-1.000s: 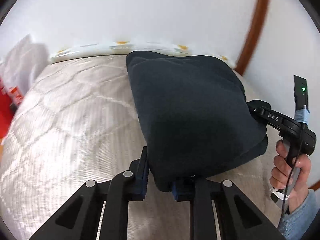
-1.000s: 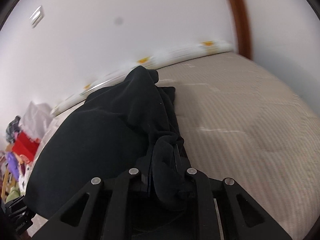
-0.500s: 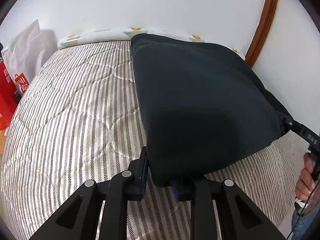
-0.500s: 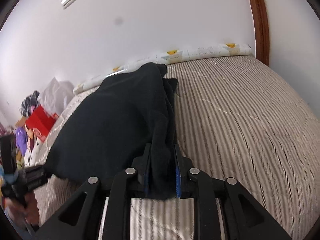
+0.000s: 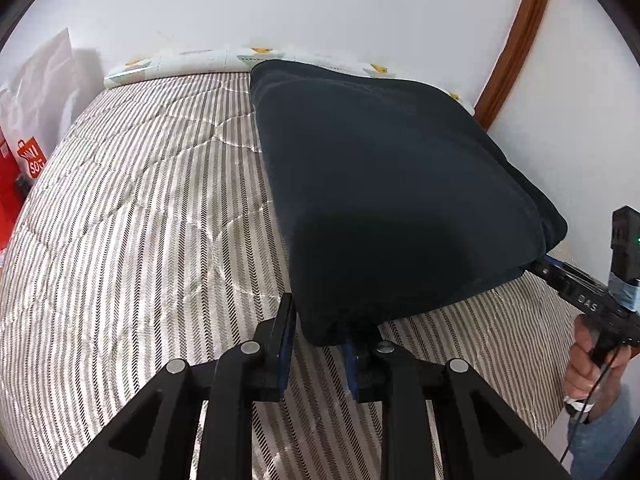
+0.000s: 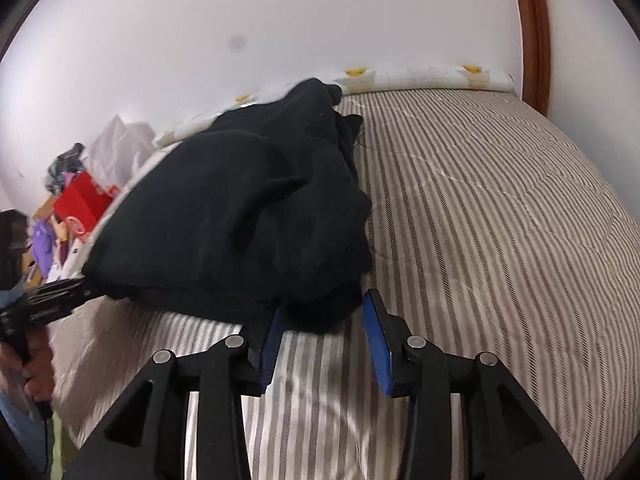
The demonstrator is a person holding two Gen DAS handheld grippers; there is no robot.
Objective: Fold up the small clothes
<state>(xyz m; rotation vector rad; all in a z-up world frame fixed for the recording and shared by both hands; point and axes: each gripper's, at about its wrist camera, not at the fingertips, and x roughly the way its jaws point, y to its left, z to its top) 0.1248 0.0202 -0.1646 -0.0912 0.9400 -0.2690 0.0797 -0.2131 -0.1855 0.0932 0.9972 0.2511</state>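
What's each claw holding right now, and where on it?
Left claw pinches the near-left corner of the dark garment. Right claw is opening: the near-right corner sits between its pads, no longer clamped.

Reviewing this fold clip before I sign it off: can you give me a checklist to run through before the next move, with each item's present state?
1. Dark garment lies on the striped bed cover, not hanging over the edge: ok.
2. Left gripper has its jaws on the garment's near corner: ok, the cloth sits between them.
3. Right gripper has let go: ok, its jaws are opening and the pad on the right stands clear of the cloth, though the hem still lies between them.
4. Top layer smooth: ok in the left wrist view; not ok in the right wrist view, where the cloth is bunched and ridged near that gripper.
5. Edges of the layers aligned: cannot tell.
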